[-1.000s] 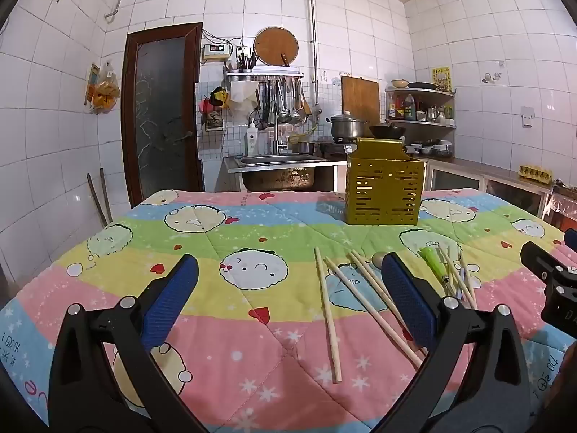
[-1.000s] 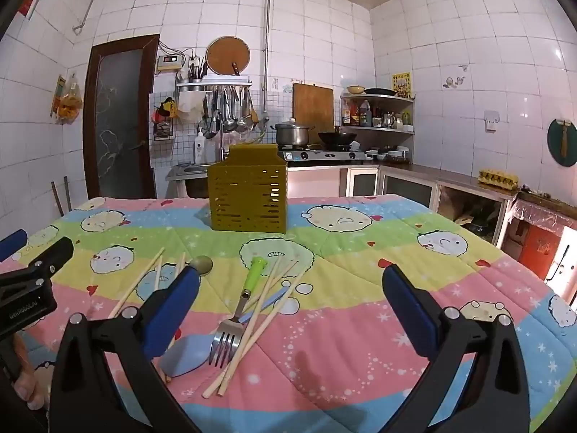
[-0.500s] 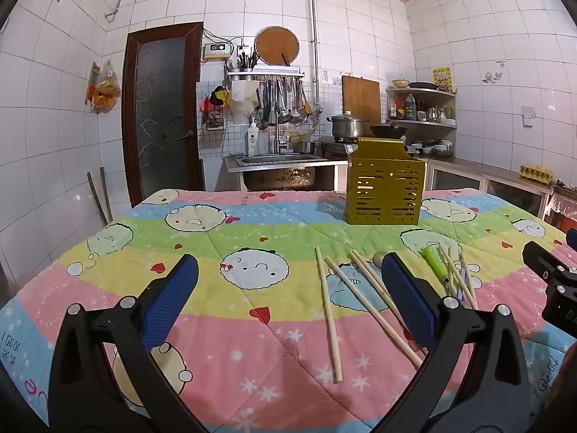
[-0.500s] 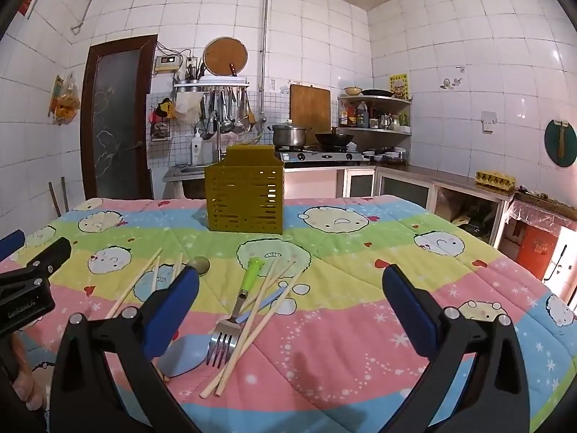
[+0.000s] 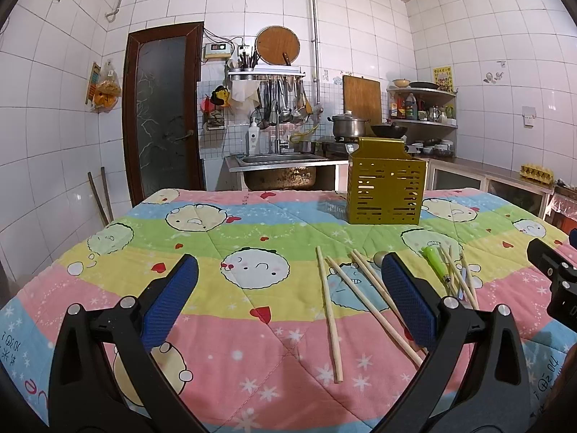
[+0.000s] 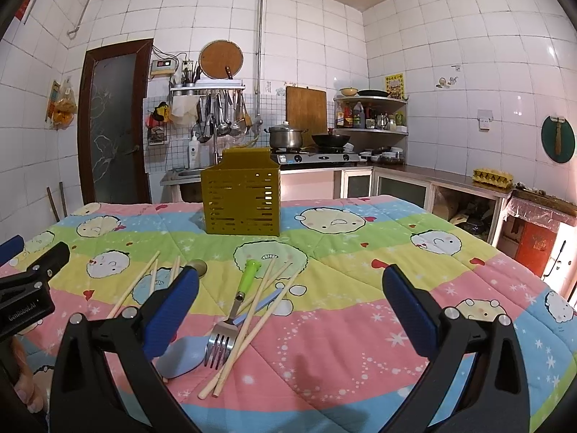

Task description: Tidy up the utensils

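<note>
Both of my claws hang spread wide and empty above the table (image 5: 108, 288): the left claw (image 5: 285, 296) over bare quilt, the right claw (image 6: 290, 306) over the cluttered pile. Nothing is in the caddy (image 6: 241, 200) yet, which stands upright toward the far edge, well apart from the utensils.

My main worry is the pile. The fork (image 6: 230, 319) lies crossed with several chopsticks (image 6: 252, 321), and a spoon (image 6: 184, 355) sits just beside its tines, partly hidden by my right claw's finger. Pinching one piece there could drag or flick its neighbours, and thin round sticks may roll out of flat pads. The padded cloth gives underfoot, I judge, so pressing down could bury a stick instead of catching it. The loose chopsticks (image 5: 330, 306) nearer my left claw lie more separate and look the safer start.

Materials: the sticks are pale wood, slender and straight; the fork is shiny metal with a lime-green plastic handle; the spoon is pale blue. The caddy is mustard-yellow, boxy, with slotted walls. The quilt is soft, stitched, cartoon-printed in rainbow bands.
</note>
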`<state>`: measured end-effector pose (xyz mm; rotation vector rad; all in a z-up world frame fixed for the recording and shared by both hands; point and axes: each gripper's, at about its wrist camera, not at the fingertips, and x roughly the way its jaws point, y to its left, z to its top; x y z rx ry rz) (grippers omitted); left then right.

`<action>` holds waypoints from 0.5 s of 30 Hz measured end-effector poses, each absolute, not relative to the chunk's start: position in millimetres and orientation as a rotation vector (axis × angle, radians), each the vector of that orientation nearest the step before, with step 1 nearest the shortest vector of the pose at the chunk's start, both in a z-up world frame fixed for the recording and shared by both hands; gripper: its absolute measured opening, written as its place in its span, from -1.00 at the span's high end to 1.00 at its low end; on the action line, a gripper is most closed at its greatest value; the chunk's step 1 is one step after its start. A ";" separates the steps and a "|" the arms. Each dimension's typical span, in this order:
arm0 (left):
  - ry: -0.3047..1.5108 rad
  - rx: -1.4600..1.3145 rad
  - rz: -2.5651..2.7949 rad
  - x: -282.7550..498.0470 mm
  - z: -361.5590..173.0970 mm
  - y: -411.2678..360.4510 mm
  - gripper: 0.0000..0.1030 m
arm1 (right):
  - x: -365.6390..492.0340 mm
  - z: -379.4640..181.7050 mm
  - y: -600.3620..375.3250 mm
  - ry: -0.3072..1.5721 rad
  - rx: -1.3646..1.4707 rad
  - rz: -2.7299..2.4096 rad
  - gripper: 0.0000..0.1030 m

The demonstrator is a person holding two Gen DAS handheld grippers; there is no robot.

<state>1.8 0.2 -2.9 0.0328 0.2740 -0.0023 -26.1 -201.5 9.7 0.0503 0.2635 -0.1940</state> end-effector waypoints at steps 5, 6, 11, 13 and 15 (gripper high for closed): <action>0.276 0.034 -0.002 2.2 -3.5 0.3 -0.90 | -26.0 9.5 -201.2 0.263 0.049 -0.194 -0.93; 0.278 0.033 -0.001 3.1 -4.9 2.5 -0.90 | -26.2 9.4 -201.0 0.263 0.049 -0.194 -0.93; 0.278 0.033 -0.001 3.3 -4.7 2.4 -0.90 | -26.4 9.2 -201.3 0.262 0.050 -0.194 -0.93; 0.278 0.033 -0.001 3.3 -4.8 2.4 -0.90 | -26.3 9.4 -201.6 0.260 0.050 -0.194 -0.93; 0.279 0.033 -0.001 3.5 -5.0 2.6 -0.90 | -25.9 9.3 -202.0 0.262 0.051 -0.194 -0.93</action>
